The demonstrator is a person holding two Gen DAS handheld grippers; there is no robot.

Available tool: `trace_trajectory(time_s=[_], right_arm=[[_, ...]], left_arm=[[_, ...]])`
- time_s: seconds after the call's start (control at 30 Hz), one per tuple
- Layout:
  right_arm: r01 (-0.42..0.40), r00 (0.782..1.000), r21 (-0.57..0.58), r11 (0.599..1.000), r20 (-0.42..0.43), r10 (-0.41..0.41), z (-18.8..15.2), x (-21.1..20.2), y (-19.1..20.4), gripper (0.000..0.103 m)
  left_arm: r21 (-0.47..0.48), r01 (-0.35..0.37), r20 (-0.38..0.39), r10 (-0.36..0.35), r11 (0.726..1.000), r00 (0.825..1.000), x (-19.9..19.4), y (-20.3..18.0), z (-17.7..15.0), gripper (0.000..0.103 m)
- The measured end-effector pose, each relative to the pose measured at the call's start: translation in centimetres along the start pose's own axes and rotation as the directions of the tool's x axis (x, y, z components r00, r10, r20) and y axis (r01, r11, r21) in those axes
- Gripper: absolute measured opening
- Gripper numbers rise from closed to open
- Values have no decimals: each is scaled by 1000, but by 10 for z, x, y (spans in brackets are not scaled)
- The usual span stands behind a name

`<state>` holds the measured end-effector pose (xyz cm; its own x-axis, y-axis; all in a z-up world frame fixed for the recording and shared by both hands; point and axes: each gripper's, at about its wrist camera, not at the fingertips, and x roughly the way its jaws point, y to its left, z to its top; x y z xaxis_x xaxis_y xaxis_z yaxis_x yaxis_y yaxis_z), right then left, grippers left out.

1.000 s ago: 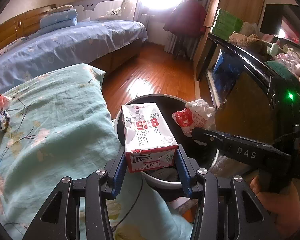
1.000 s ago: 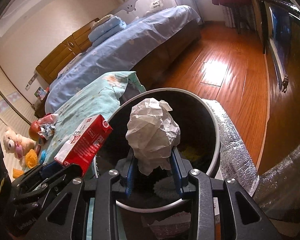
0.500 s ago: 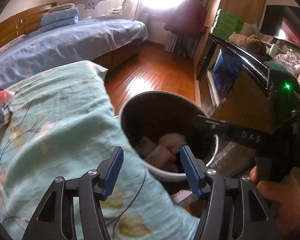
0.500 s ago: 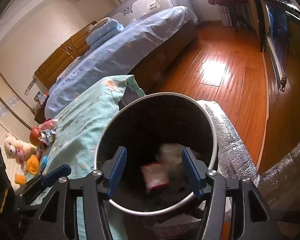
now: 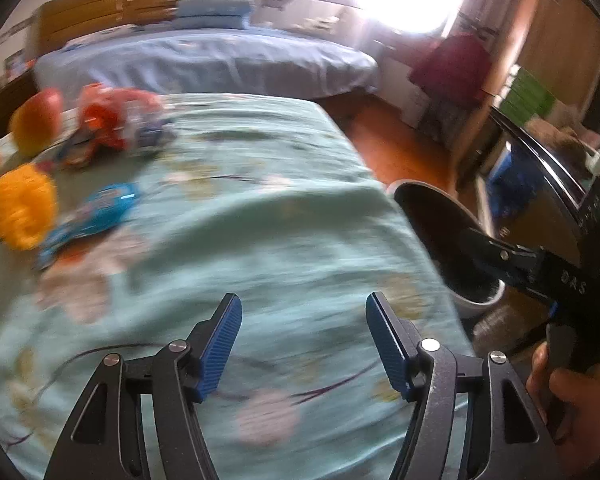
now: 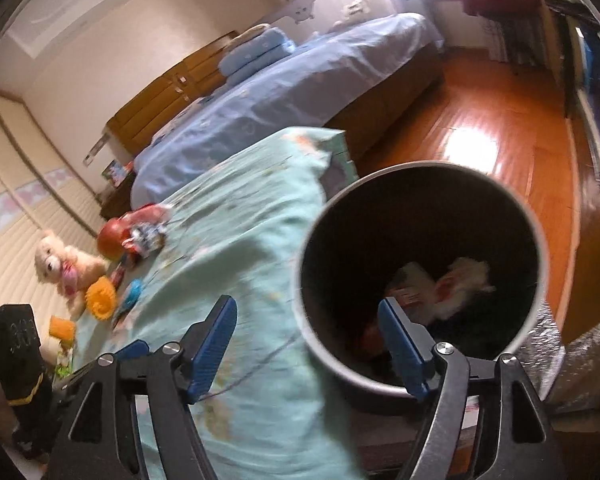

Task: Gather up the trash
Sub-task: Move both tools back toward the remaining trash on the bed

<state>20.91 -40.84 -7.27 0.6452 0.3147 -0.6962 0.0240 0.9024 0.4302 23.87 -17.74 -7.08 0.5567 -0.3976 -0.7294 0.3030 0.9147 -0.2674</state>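
The round trash bin [image 6: 538,248] stands by the end of the teal floral cloth [image 5: 260,248]; the carton and crumpled paper [image 6: 440,284] lie inside it. The bin also shows in the left wrist view [image 5: 432,216]. My left gripper [image 5: 304,340] is open and empty over the cloth. My right gripper [image 6: 306,344] is open and empty at the bin's near rim. A red wrapper pile [image 5: 116,120] and a blue wrapper [image 5: 96,216] lie at the cloth's far left, and both show blurred.
A yellow toy [image 5: 20,208] and an orange ball [image 5: 36,120] sit by the wrappers. A teddy bear [image 6: 60,268] sits further left. A blue bed [image 6: 300,80] lies behind, a wood floor [image 6: 480,128] to the right, and a dark cabinet [image 5: 548,168] beside the bin.
Both grippers opened and dropped the carton and the crumpled paper into the bin. The left gripper then swung left over the cloth; the right shifted left too.
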Motion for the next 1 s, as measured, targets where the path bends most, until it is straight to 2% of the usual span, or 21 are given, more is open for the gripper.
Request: trace_trajectory(time_s=[0.27, 0.33, 0.73, 1.0], right_arm=[[-66, 997, -76, 995, -48, 62, -15, 27, 55, 76], [-63, 997, -100, 993, -39, 59, -16, 32, 66, 85], [-126, 991, -204, 971, -68, 115, -14, 58, 125, 85], [-159, 986, -244, 957, -95, 139, -9, 81, 154, 85]], left_arm=[[-107, -63, 29, 67, 992, 997, -40, 46, -15, 65], [-133, -77, 33, 82, 988, 996, -48, 59, -15, 66], [-250, -141, 58, 160, 958, 985, -78, 115, -15, 66], [-286, -177, 59, 202, 942, 978, -76, 139, -3, 66]])
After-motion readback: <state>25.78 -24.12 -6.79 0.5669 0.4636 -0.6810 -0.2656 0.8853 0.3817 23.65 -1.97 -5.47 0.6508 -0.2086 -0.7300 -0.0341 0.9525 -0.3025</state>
